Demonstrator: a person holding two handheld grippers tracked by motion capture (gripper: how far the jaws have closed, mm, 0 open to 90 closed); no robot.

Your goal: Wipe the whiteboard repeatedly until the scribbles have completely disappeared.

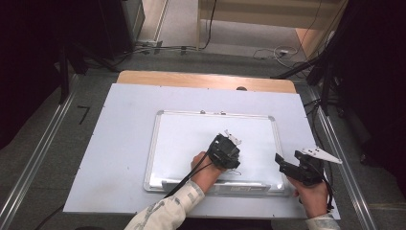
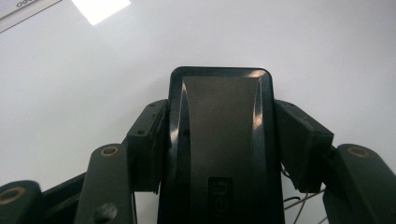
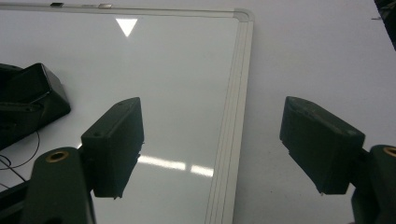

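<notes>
From above, the left gripper [image 1: 225, 152] sits over the lower middle of the whiteboard [image 1: 167, 139], which lies flat on a pale sheet [image 1: 119, 120] covering the table, and it's got a black eraser [image 1: 219, 143] under it, hard to make out from up here. The right gripper [image 1: 282, 165] hangs just past the board's right edge, near the bottom corner, nothing in it. Over in the left gripper view you get the good look: the eraser [image 2: 219, 140] is a black rectangular block with rounded corners, a glossy rim and a matte grey panel down the middle, and both pads are pressed flat against its long sides, so it's clamped tight right above the white surface. Right gripper view: jaws spread wide, empty, straddling the board's silver frame [image 3: 233, 116], with the eraser [image 3: 35, 93] off at the left edge.
</notes>
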